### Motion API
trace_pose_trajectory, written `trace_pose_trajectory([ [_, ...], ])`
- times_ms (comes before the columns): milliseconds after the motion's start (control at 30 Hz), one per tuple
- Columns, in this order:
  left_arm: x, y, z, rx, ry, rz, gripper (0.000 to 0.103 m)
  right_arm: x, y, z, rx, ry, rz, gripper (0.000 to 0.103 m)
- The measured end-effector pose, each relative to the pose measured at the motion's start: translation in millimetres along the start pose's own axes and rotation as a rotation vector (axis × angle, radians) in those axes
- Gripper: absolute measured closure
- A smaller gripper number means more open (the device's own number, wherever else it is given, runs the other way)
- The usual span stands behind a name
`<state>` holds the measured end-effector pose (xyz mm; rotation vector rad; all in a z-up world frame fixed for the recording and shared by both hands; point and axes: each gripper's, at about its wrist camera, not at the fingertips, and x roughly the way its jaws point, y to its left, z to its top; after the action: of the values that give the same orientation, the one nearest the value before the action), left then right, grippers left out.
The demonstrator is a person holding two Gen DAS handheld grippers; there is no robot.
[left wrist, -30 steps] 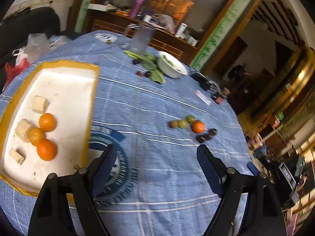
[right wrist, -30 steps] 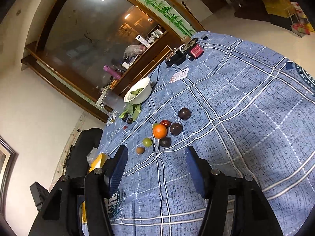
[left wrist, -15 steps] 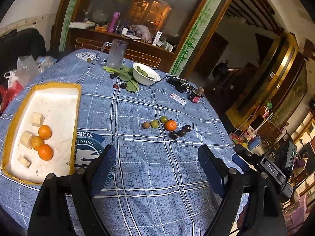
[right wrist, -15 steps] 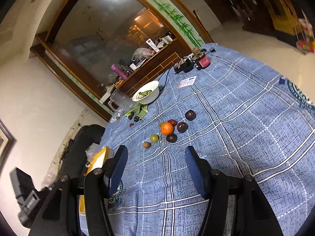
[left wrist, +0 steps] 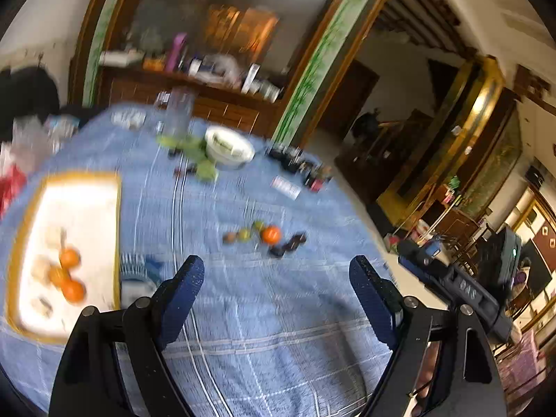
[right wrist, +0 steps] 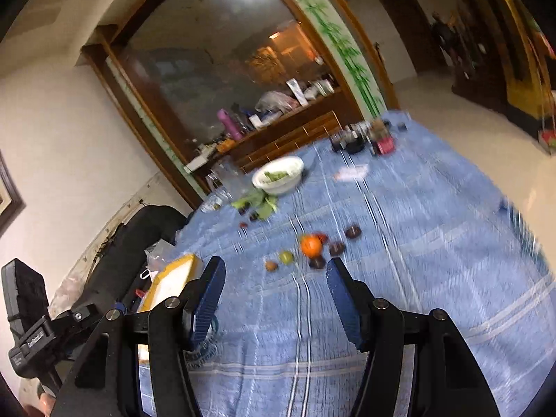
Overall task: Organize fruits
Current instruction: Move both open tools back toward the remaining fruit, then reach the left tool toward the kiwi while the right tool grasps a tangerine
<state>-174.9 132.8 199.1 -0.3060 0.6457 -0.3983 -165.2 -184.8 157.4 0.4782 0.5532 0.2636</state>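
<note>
Blue tablecloth (right wrist: 417, 243) ahead: my right claw (right wrist: 274, 278) spread, empty, aimed at the orange (right wrist: 310, 245) at twelve o'clock.

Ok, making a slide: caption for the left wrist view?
Open left gripper above blue tablecloth, loose fruit ahead.

- A table under a blue checked cloth (left wrist: 278, 312) carried everything.
- A yellow-rimmed white tray (left wrist: 118, 215) lay at its left edge.
- An orange (right wrist: 310, 245), small green fruits (right wrist: 286, 257) and dark fruits (right wrist: 336, 248) sat loose mid-table.
- A white bowl (left wrist: 229, 147), green leaves (left wrist: 205, 170) and a glass jug (left wrist: 179, 111) stood at the far side.
</note>
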Motion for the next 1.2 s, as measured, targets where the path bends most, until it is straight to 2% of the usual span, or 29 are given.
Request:
trace_pose_trajectory([
  [67, -15, -7, 12, 0.023, -0.041, 0.0, 0.017, -15, 14, 27, -0.049, -0.047, 0.013, 0.038],
  [100, -23, -12, 20, 0.035, -0.061, 0.003, 0.013, -19, 19, 35, -0.065, -0.061, 0.017, 0.037],
  [133, -28, -14, 25, 0.044, -0.073, 0.005, 0.011, -24, 25, 48, -0.084, -0.077, 0.025, 0.034],
  [267, -35, -24, 38, 0.082, -0.096, 0.013, 0.01, -34, 35, 80, -0.116, -0.115, 0.021, 0.033],
  [367, -24, -23, 39, 0.092, -0.07, 0.031, 0.01, -30, 36, 83, -0.144, -0.119, -0.005, 0.033],
  [467, -13, -15, 41, 0.073, -0.021, 0.037, 0.01, -14, 26, 79, -0.131, -0.081, -0.026, 0.033],
  [533, -15, -8, 43, 0.053, -0.027, 0.034, 0.01, -7, 19, 83, -0.117, -0.069, -0.039, 0.033],
  [600, -15, -2, 42, 0.038, -0.053, 0.037, 0.009, -4, 9, 86, -0.098, -0.094, -0.061, 0.033],
  [633, -12, 3, 39, 0.033, -0.065, 0.047, 0.008, -3, 6, 88, -0.092, -0.107, -0.069, 0.033],
  [700, 5, 16, 28, 0.024, -0.047, 0.116, 0.006, 8, -3, 85, -0.089, -0.108, -0.085, 0.033],
  [800, 46, 38, 17, 0.01, 0.025, 0.182, 0.006, 44, -16, 71, -0.096, -0.029, -0.126, 0.033],
  [900, 85, 61, 8, -0.045, 0.093, 0.182, 0.008, 86, -27, 50, -0.123, 0.069, -0.158, 0.035],
  [933, 95, 65, 7, -0.056, 0.109, 0.171, 0.011, 95, -31, 46, -0.127, 0.092, -0.162, 0.038],
  [1000, 119, 73, 3, -0.062, 0.155, 0.159, 0.032, 120, -41, 33, -0.126, 0.153, -0.164, 0.04],
  [1067, 138, 76, 0, -0.058, 0.19, 0.169, 0.045, 142, -48, 23, -0.123, 0.204, -0.156, 0.044],
  [1100, 147, 78, -1, -0.059, 0.205, 0.177, 0.046, 155, -50, 19, -0.126, 0.232, -0.148, 0.048],
  [1200, 169, 81, -6, -0.045, 0.231, 0.185, 0.046, 191, -45, 9, -0.175, 0.298, -0.128, 0.049],
])
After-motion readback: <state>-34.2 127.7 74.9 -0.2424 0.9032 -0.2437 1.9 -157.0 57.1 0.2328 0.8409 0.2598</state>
